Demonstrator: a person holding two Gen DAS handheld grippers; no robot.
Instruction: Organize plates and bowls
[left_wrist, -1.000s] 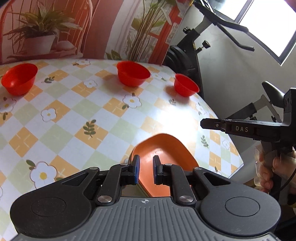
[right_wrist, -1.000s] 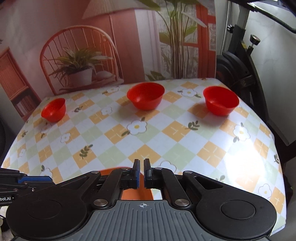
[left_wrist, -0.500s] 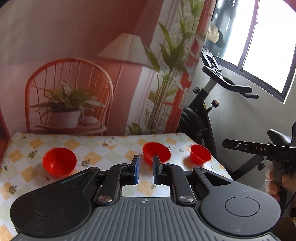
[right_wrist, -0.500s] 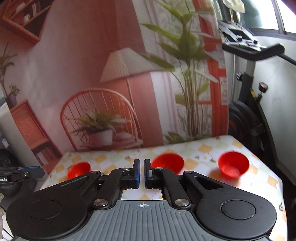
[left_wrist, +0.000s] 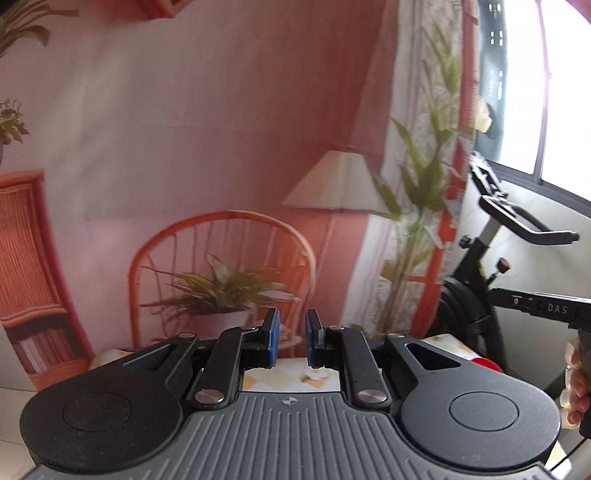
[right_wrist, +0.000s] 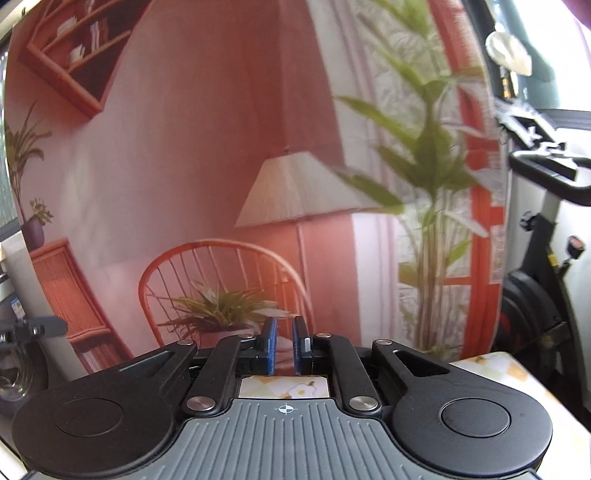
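Observation:
Both views point up at the backdrop, so little of the tableware shows. A sliver of one red bowl (left_wrist: 484, 363) peeks over my left gripper's body at the right. My left gripper (left_wrist: 292, 339) holds nothing, its blue pads a narrow gap apart. My right gripper (right_wrist: 284, 347) is also empty, its pads nearly touching. The checked flower tablecloth (left_wrist: 291, 380) shows only below the fingers and at the right corner (right_wrist: 498, 369). The other bowls and the orange plate are out of sight.
A printed backdrop (right_wrist: 221, 184) with a chair, lamp and plants stands behind the table. An exercise bike (left_wrist: 491, 258) stands to the right. In the left wrist view a hand (left_wrist: 576, 384) holds the right gripper's handle at the right edge.
Both grippers have tilted up and away from the table. The three red bowls and the orange plate have dropped out of view. The right pads stand slightly further apart.

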